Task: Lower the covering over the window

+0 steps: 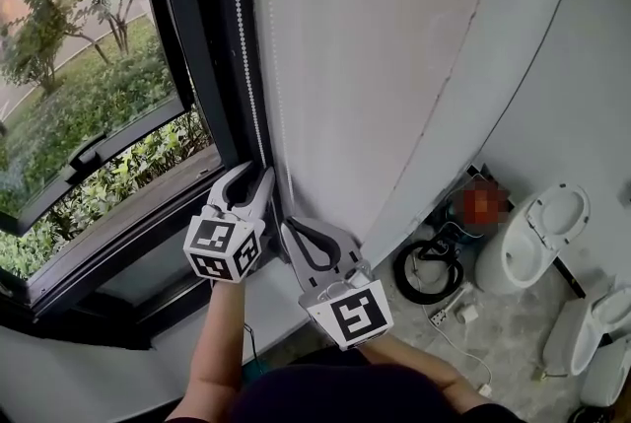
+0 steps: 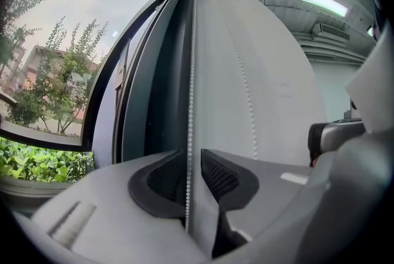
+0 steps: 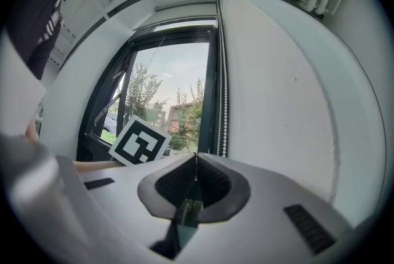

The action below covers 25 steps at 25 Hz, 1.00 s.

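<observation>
Left gripper (image 1: 256, 176), jaws slightly apart; right gripper (image 1: 288, 229) just beside it, jaws pressed fully together.

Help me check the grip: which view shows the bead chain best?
The left gripper view: the bead chain runs upright through the gap between the jaws of the left gripper, each bead distinct. The head view shows it small, hanging beside the window frame. The right gripper view shows two distant strands.
</observation>
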Tool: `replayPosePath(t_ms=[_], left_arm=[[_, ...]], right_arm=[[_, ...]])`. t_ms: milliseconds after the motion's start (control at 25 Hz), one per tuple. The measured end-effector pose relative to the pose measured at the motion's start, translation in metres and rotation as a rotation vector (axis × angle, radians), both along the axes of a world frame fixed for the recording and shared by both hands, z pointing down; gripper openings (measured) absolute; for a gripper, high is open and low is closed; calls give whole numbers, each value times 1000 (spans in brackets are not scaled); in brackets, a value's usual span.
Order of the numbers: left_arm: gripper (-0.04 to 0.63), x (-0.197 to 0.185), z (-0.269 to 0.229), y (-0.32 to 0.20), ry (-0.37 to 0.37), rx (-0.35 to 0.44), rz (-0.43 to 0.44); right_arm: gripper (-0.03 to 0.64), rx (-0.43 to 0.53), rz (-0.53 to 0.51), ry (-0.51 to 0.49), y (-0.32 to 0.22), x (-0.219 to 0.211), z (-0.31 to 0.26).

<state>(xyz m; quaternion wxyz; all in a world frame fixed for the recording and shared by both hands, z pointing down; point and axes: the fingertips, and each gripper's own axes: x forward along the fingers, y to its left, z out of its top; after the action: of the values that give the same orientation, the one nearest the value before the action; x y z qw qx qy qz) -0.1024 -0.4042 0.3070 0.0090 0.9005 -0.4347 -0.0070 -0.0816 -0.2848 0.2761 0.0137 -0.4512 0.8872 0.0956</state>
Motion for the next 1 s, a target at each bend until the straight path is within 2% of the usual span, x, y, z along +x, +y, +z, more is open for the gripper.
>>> replayPosePath(t_ms=[320, 360, 400, 520, 680, 1000], left_arm=[[73, 8, 6, -10, -15, -47, -1], [52, 9, 8, -9, -19, -59, 0], [18, 8, 9, -7, -20, -70, 3], [15, 4, 11, 3, -15, -85, 10], [14, -9, 22, 26, -52, -97, -11], [14, -25, 24, 92, 56, -111, -20]], right_arm=[[14, 7, -18, -15, 3, 2, -2], [14, 7, -20, -17, 4, 3, -2], [14, 6, -23, -19, 5, 3, -2], [14, 5, -32, -30, 6, 4, -2], [14, -16, -64, -53, 10, 3, 1], [14, -53, -142, -84, 16, -4, 9]])
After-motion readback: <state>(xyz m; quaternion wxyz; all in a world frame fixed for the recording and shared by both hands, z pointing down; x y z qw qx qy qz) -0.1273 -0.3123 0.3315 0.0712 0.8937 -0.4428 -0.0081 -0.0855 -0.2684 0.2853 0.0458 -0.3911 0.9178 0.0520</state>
